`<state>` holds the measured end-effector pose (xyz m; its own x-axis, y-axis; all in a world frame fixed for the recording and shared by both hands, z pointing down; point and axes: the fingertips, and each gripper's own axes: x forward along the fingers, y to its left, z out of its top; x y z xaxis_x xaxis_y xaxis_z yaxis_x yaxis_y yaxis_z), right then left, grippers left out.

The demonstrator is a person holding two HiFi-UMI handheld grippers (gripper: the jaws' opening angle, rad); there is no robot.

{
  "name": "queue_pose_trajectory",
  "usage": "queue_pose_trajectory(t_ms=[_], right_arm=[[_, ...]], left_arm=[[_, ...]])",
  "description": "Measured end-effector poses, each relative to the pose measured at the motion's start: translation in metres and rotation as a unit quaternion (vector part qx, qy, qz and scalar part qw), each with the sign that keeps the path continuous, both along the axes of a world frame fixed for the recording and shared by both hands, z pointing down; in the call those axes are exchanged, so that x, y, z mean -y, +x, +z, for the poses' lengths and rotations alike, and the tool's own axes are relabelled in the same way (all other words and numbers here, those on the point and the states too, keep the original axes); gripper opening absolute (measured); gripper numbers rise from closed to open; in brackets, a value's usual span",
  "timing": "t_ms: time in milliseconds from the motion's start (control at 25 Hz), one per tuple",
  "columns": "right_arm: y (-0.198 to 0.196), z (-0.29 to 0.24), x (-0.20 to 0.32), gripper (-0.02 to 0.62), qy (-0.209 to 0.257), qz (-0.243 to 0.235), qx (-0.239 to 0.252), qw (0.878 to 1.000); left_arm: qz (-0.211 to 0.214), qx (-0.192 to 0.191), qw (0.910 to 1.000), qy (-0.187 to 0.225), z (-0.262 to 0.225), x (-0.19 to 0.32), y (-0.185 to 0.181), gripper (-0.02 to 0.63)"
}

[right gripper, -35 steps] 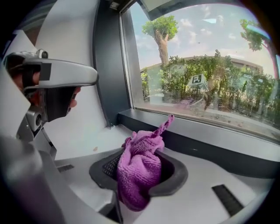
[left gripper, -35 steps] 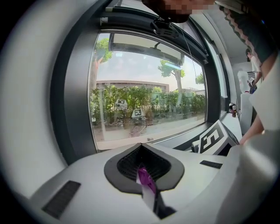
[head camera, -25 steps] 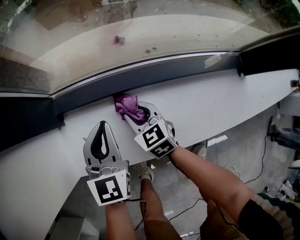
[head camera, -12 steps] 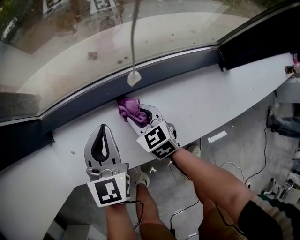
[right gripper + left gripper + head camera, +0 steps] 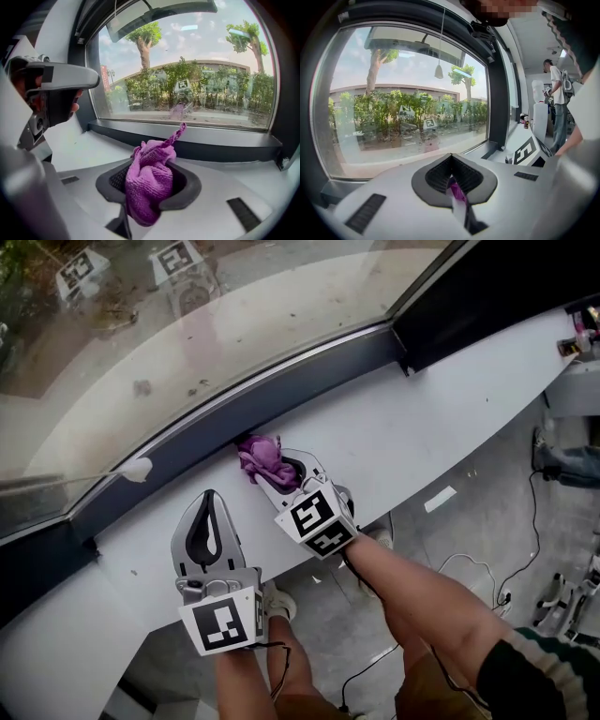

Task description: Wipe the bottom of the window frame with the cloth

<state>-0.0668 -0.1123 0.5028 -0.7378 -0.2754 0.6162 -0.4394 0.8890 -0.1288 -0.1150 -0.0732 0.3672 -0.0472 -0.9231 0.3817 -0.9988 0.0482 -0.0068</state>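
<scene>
Purple cloth [image 5: 260, 457] is bunched in your right gripper [image 5: 270, 468]. Its jaws are clamped on the bundle, and a twisted tail of fabric pokes out ahead. The bundle sits at the back edge of the white sill [image 5: 431, 437], pushed up against the dark bottom of the window frame [image 5: 319, 381], and from the head view it looks to be touching.

Over the last second you have carried it rightward along that bottom run. The dark upright post [image 5: 478, 306] at the frame's right end has drawn much nearer to the cloth. The white cord pull [image 5: 137, 469], which hung to the right of the cloth a second ago, now lies well off to its left. I read that as the wiping stroke being well under way. The stretch to your left has probably been covered, and what remains is the run from the cloth to the corner where the frame meets the post.

Your left gripper [image 5: 204, 507] lies over the sill near its front edge, just beside the right one, with its jaws together. Its own view shows a thin purple sliver [image 5: 457, 192] in the gap near their base, and I cannot tell what it is. That gripper is not involved in the wipe.
</scene>
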Motion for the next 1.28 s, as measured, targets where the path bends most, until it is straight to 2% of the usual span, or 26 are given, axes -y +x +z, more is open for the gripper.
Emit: queue_pose_trajectory(t_ms=[400, 880, 1080, 1280], right_arm=[[0.071, 0.000, 0.057, 0.149, 0.004, 0.049, -0.001, 0.999], [0.178, 0.012, 0.127, 0.149, 0.008, 0.107, -0.026, 0.994], [0.197, 0.012, 0.137, 0.149, 0.017, 0.119, -0.039, 0.992], [0.229, 0.011, 0.155, 0.149, 0.025, 0.128, -0.048, 0.990]], left_arm=[[0.054, 0.003, 0.9985, -0.003, -0.001, 0.058, 0.069, 0.005], [0.102, -0.005, 0.9948, -0.008, 0.013, 0.123, 0.160, 0.006], [0.107, -0.016, 0.9941, -0.010, 0.016, 0.128, 0.171, 0.006], [0.110, -0.029, 0.9935, -0.011, 0.022, 0.142, 0.198, 0.006]])
